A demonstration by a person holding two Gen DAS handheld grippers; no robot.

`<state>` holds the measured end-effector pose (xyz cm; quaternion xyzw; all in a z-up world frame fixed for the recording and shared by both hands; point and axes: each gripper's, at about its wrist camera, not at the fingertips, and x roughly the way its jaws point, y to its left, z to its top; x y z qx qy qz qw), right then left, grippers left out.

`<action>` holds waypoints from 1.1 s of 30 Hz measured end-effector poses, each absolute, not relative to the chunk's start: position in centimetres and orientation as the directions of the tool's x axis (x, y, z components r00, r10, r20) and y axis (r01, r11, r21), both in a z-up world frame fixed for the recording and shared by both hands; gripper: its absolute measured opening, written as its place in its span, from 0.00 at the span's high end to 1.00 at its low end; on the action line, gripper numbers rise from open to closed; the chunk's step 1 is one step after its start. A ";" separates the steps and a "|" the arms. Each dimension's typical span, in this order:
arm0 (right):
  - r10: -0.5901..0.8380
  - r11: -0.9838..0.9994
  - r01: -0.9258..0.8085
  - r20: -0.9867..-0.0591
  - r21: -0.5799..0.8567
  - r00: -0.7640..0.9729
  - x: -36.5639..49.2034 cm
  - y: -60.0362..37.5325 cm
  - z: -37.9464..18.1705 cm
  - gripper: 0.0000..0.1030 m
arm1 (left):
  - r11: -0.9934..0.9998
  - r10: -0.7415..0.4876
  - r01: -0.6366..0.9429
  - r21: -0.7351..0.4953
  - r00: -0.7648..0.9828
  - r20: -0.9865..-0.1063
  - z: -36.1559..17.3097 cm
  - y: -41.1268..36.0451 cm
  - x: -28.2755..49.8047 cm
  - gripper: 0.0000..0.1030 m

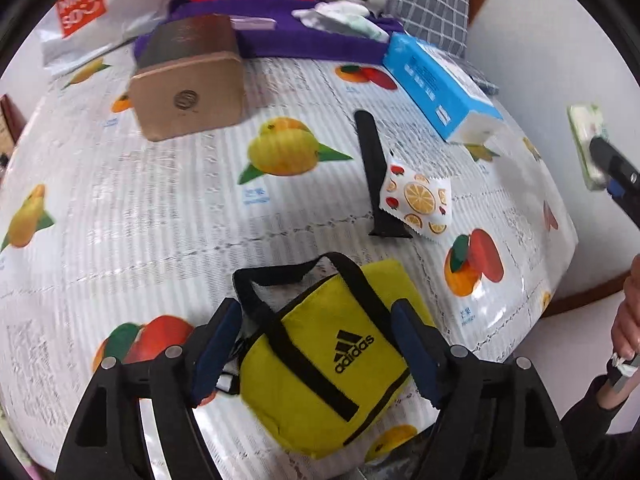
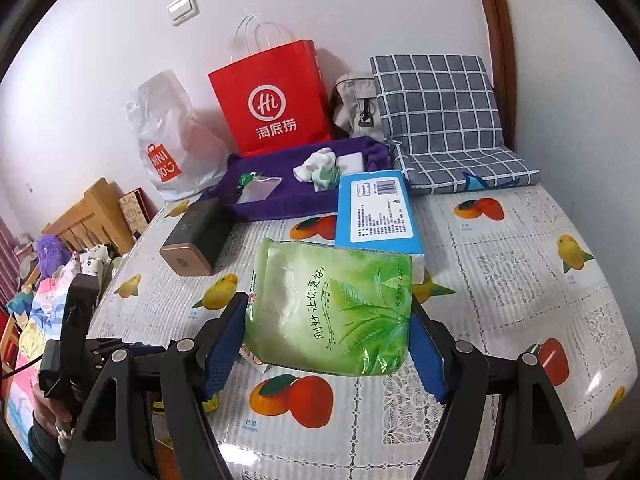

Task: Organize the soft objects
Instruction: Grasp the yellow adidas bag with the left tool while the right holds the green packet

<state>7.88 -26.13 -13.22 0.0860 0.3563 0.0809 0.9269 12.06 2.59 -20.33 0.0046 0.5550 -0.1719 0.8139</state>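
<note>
Yellow bag (image 1: 320, 368) lies on the table (image 1: 160, 208), between the spread left gripper (image 1: 316, 354), pads apart from it. Probably light, soft, squashable; grasp across the body. Right gripper (image 2: 328, 340) pinches the green tissue pack (image 2: 332, 304), held above the table.

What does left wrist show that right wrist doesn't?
Left wrist only: yellow adidas bag between the open left hand-held gripper, fruit-print sachet. Right wrist only: wall switch, wooden headboard. Both: green tissue pack in the right hand-held gripper, blue tissue box, purple tray, red bag.
</note>
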 end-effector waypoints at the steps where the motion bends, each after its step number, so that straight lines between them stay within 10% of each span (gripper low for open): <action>1: 0.211 0.972 -0.090 -0.647 0.215 0.733 7.9 -26.1 -13.3 0.28 | 0.942 -0.271 0.286 -0.177 0.332 -0.903 -20.0 2.8 11.9 0.27; 15: 0.214 0.972 -0.087 -0.662 0.220 0.718 8.1 -26.6 -14.1 0.28 | 0.891 -0.149 0.452 0.027 0.350 -0.925 -19.4 0.1 8.8 0.24; 25: 0.220 0.971 -0.091 -0.682 0.219 0.697 8.7 -26.2 -15.3 0.28 | 0.864 -0.126 0.499 0.074 0.356 -0.926 -21.9 -3.2 8.7 0.03; 33: 0.209 0.974 -0.080 -0.693 0.214 0.690 9.1 -26.7 -15.9 0.28 | 0.912 -0.178 0.410 -0.008 0.380 -0.907 -21.5 -1.9 10.5 0.19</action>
